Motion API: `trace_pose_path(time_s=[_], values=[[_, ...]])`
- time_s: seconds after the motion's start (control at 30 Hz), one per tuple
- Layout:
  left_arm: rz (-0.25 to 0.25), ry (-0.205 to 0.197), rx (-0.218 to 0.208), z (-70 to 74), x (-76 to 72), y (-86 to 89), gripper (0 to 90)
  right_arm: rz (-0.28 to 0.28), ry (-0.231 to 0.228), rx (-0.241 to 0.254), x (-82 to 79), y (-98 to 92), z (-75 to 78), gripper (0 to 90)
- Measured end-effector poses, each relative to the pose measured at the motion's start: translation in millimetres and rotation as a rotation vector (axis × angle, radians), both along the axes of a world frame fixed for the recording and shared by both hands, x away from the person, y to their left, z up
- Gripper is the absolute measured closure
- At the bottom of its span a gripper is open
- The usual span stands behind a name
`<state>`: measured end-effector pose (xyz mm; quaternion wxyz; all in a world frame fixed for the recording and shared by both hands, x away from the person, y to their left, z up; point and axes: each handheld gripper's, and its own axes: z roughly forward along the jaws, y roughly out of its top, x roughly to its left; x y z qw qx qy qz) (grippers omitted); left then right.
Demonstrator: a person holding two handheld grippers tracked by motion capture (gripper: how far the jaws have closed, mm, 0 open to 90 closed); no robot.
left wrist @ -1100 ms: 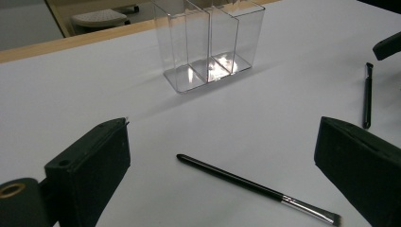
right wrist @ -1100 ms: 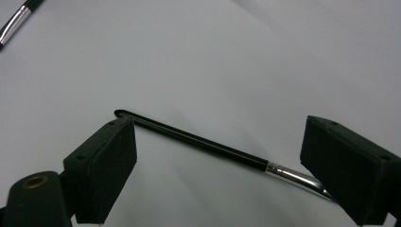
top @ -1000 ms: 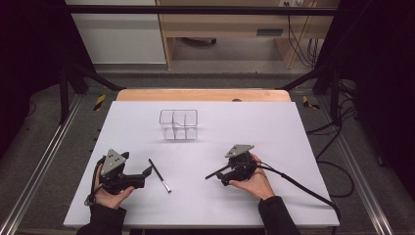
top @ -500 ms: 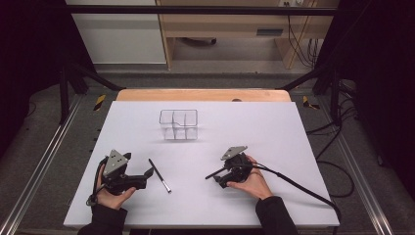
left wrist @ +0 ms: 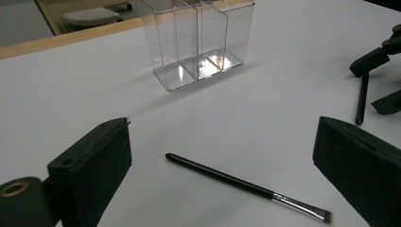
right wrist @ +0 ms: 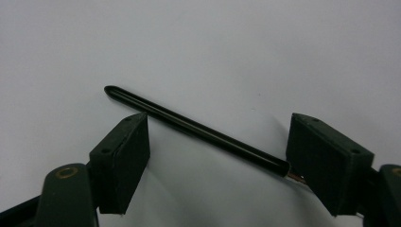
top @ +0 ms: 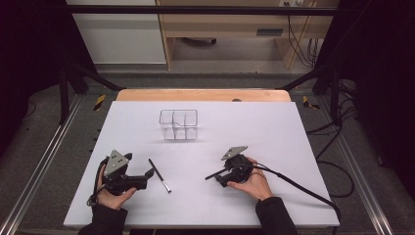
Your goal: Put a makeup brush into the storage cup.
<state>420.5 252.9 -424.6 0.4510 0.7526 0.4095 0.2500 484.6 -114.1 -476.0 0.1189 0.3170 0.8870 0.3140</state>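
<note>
A black makeup brush (top: 160,175) lies flat on the white table (top: 274,132), just right of my left gripper (top: 148,176). In the left gripper view that brush (left wrist: 246,184) lies between the wide-apart jaws of the left gripper (left wrist: 227,142), bristles to the right. My right gripper (top: 219,177) is tilted down over a second black brush (top: 214,174). In the right gripper view this brush's handle (right wrist: 189,125) runs slantwise on the table between the open jaws of the right gripper (right wrist: 217,144), with its copper ferrule by the right jaw. Neither brush is gripped.
A clear plastic organizer (top: 178,124) with several upright compartments stands empty at the table's middle back, also seen as the organizer (left wrist: 198,42). A wooden strip (top: 203,95) borders the far edge. The right gripper's cable (top: 298,186) trails off to the right.
The right gripper has tipped downward and shifted slightly left and nearer, closing in over its brush. The left gripper and the other brush have not moved.
</note>
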Motion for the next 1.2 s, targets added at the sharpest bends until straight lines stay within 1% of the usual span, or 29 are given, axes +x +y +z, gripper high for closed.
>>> trace_pose_path(time_s=[0.07, 0.13, 0.17, 0.2, 0.37, 0.47, 0.53, 0.6, 0.77, 0.93, 1.07, 1.17, 1.2], values=[[0.0, -0.001, -0.001, 0.2, -0.2, -0.1, 4.6, -0.009, 0.004, 0.0, -1.4, 0.4, 0.7, 26.8], [-0.002, 0.001, 0.0, 0.1, -0.2, -0.2, 4.7, -0.019, 0.012, -0.01, -3.1, 1.0, 2.4, 31.2], [-0.002, 0.0, 0.0, 0.0, -0.3, -0.4, 4.7, -0.025, 0.017, -0.019, -4.9, 1.4, 4.5, 38.7], [-0.003, 0.0, 0.0, 0.1, -0.4, -0.5, 4.7, -0.025, 0.017, -0.019, -4.9, 1.4, 4.5, 38.7], [-0.008, 0.0, 0.0, 0.1, -0.3, -0.9, 4.9, -0.03, 0.024, -0.028, -7.7, 0.7, 6.9, 50.0], [-0.01, 0.002, 0.002, -0.1, -0.3, -1.3, 5.1, -0.038, 0.027, -0.031, -8.4, 0.5, 7.8, 54.0], [-0.014, 0.002, 0.003, 0.0, -0.4, -1.5, 5.2, -0.043, 0.025, -0.038, -8.5, 0.0, 8.7, 57.6], [-0.016, 0.002, 0.003, 0.0, -0.5, -1.6, 5.3, -0.055, 0.013, -0.051, -9.0, -0.6, 9.5, 62.0], [-0.021, 0.003, 0.003, 0.1, -0.5, -1.9, 5.6, -0.067, 0.0, -0.066, -9.7, -1.2, 10.3, 66.3], [-0.022, 0.004, 0.003, 0.0, -0.5, -2.3, 5.8, -0.07, -0.002, -0.078, -10.6, -2.3, 12.3, 71.6], [-0.023, 0.005, 0.004, -0.1, -0.3, -2.5, 5.8, -0.055, 0.015, -0.074, -7.4, -3.5, 13.4, 72.7], [-0.024, 0.006, 0.003, -0.3, -0.3, -2.8, 5.8, -0.04, 0.021, -0.078, -4.4, -3.2, 10.8, 71.6], [-0.026, 0.007, 0.006, -0.5, -0.1, -2.8, 5.8, -0.039, 0.024, -0.072, -4.0, -3.3, 10.8, 72.0]])
